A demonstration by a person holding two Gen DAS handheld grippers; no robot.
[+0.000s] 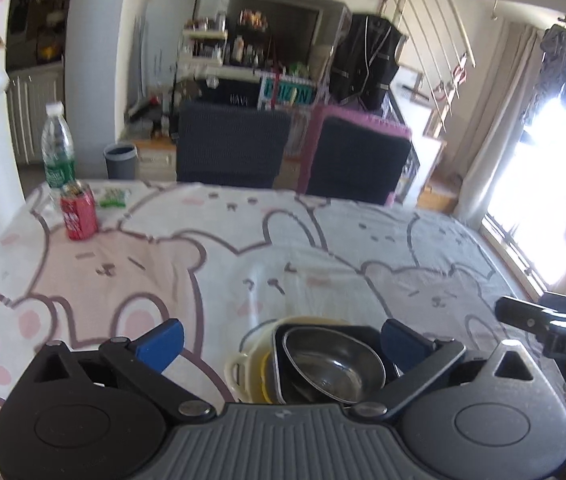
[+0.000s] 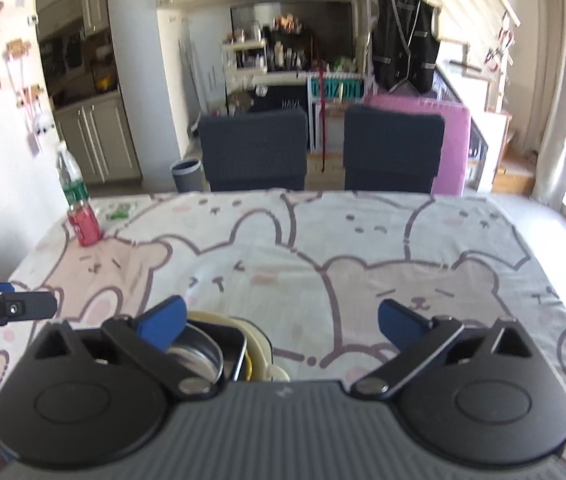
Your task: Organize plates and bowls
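With the dishes nested in one stack (image 1: 303, 364) near the table's (image 1: 323, 248) front edge, sorting looks nearly done to me: steel bowl (image 1: 335, 364) in a dark tray (image 1: 283, 360), yellow and cream pieces beneath. Far left, a can (image 1: 79, 216) and bottle (image 1: 57, 148) stand apart. My left gripper (image 1: 281, 340) hovers over the stack, fingers (image 1: 161, 342) spread, holding nothing. My right gripper (image 2: 281, 326) sits just right of it, level, fingers spread too, empty.
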